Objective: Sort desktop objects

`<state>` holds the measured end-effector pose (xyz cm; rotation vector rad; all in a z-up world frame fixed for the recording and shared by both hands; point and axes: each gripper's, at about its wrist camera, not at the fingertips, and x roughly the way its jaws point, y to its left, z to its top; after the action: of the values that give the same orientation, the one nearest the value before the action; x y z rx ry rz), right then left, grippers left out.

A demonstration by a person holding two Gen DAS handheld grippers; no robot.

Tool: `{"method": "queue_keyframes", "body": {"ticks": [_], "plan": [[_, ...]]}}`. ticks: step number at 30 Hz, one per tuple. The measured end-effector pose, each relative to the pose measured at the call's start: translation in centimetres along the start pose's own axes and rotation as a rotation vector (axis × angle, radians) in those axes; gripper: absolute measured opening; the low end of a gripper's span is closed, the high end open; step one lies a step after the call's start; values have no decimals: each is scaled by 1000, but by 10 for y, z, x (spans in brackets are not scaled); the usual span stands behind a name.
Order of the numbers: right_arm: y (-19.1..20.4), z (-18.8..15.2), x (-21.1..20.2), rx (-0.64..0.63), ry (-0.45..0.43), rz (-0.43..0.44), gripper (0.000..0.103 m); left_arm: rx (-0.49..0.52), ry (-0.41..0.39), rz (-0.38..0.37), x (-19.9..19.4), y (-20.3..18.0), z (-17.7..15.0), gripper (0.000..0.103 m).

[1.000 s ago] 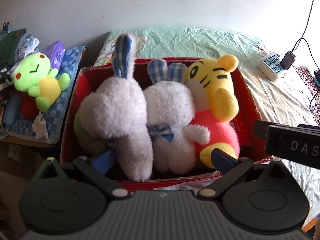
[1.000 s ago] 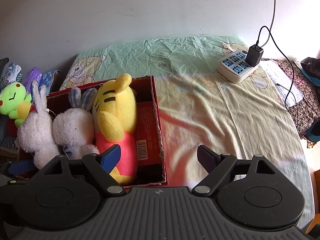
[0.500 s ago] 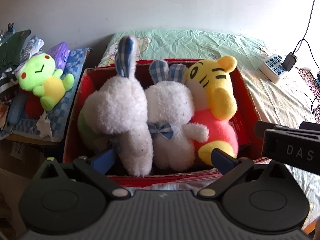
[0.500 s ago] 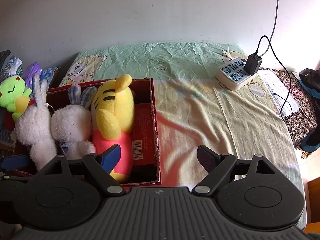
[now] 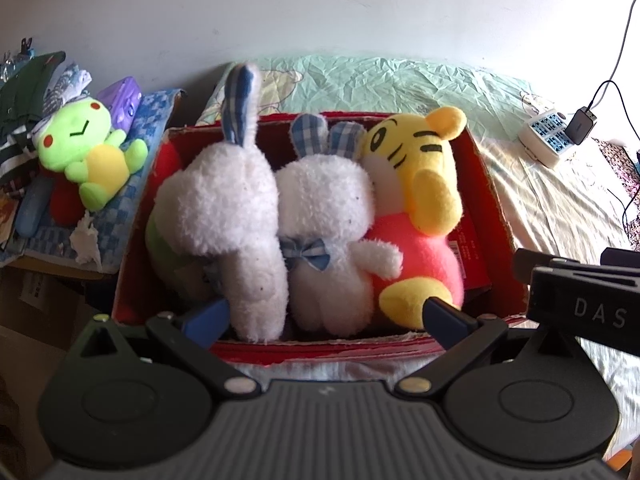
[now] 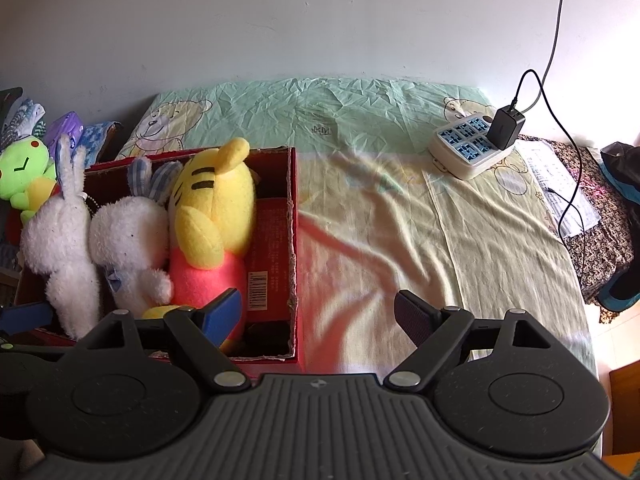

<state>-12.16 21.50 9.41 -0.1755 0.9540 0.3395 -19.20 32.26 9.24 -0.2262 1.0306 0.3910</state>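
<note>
Red cardboard box, on the sheeted surface, packed with three plush toys side by side: long-eared white rabbit at left, smaller white rabbit with blue bow in the middle, yellow tiger in pink at right. Long axes of all three running from near wall to far wall of the box, heads away from the camera. Green plush frog outside the box, off to the left on a blue checked cloth, well apart from both grippers.

Left gripper directly before the near wall, jaws apart, empty, blue fingertips flanking the rabbits' feet. Nearer arm for anything in the box, or for the frog: the left, by judgement.

Right gripper just beside the box's right wall, jaws likewise apart and empty, aimed at bare sheet.

Surface: wrinkled green and cream bedsheet with bear prints. Power strip with black charger far right; plain white wall behind.
</note>
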Motion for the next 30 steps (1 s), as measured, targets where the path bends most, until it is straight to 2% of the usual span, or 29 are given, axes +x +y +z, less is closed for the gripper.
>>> {"method": "queue_keyframes", "body": {"ticks": [5,14,30], "plan": [[-1,1,2,7,1,9,85,-16,-3,23,2,4,0,102],[4,4,4,28,-3,80,84,-28,-6,45,6,13,4,102],[12,8,11,1,-9,71,84,-39,0,35,12,17,6,102]]}}
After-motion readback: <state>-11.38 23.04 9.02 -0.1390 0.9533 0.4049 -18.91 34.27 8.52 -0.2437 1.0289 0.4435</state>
